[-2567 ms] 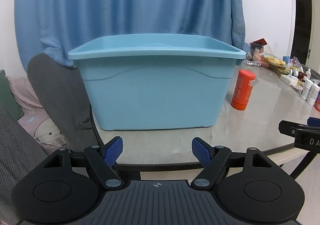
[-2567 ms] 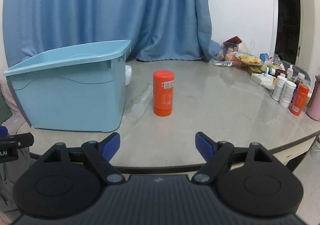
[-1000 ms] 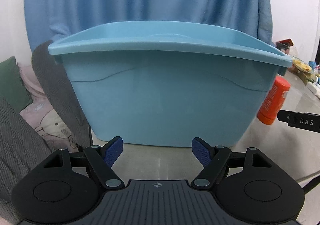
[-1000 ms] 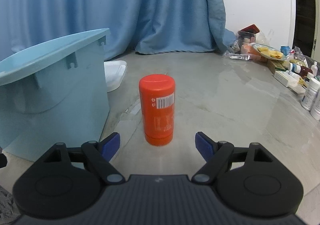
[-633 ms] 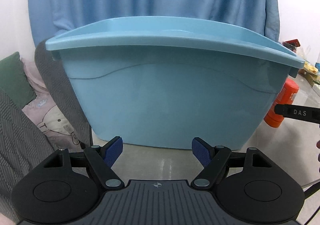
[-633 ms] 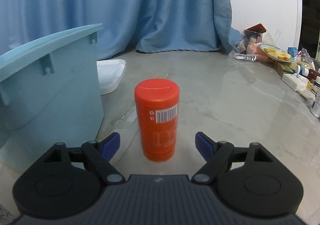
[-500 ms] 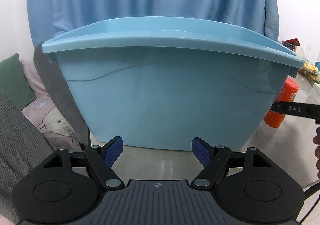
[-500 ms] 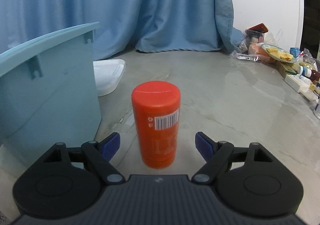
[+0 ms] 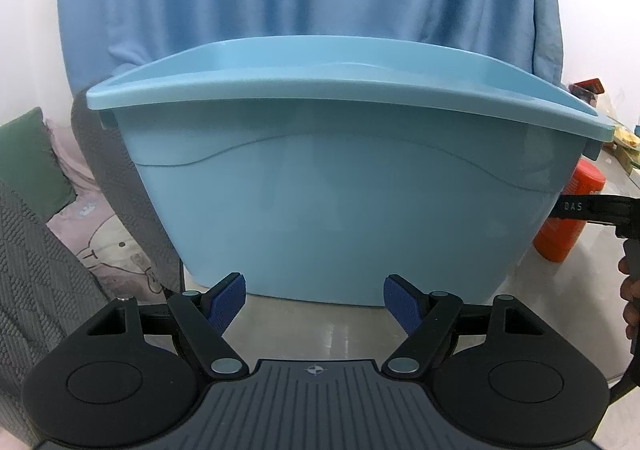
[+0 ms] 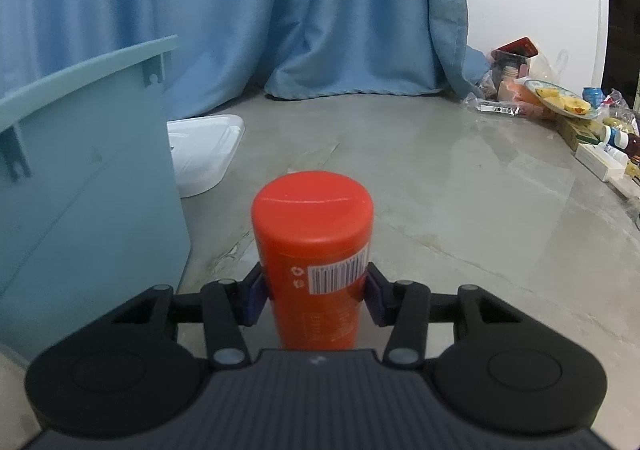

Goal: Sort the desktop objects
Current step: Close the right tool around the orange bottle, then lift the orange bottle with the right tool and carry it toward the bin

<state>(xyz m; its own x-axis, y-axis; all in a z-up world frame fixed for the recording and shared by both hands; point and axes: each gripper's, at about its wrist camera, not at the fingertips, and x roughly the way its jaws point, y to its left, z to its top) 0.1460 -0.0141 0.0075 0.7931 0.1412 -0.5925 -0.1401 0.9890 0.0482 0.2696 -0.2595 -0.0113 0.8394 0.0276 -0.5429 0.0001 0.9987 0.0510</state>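
An orange cylindrical bottle (image 10: pixel 314 250) with a barcode label stands upright on the grey table (image 10: pixel 460 186), right of a large light-blue bin (image 10: pixel 80 190). My right gripper (image 10: pixel 314 292) is closing on the bottle, and both blue pads press its sides at mid-height. In the left wrist view the bin (image 9: pixel 340 186) fills the middle. My left gripper (image 9: pixel 316 300) hangs open just in front of its near wall with nothing between the fingers. At that view's right edge the bottle (image 9: pixel 568 226) shows behind the bin's corner, crossed by a black finger of the right gripper.
A white plastic lid or tray (image 10: pixel 204 148) lies behind the bin. Packets, bottles and a plate of food (image 10: pixel 560 102) crowd the table's far right edge. A blue curtain hangs behind. A grey chair (image 9: pixel 116 178) and cushions sit left of the table. A hand (image 9: pixel 630 298) is at the right.
My right gripper moved forward until the orange bottle sat between its fingers, then its jaws shut on the bottle. My left gripper stayed open and nearly still before the bin.
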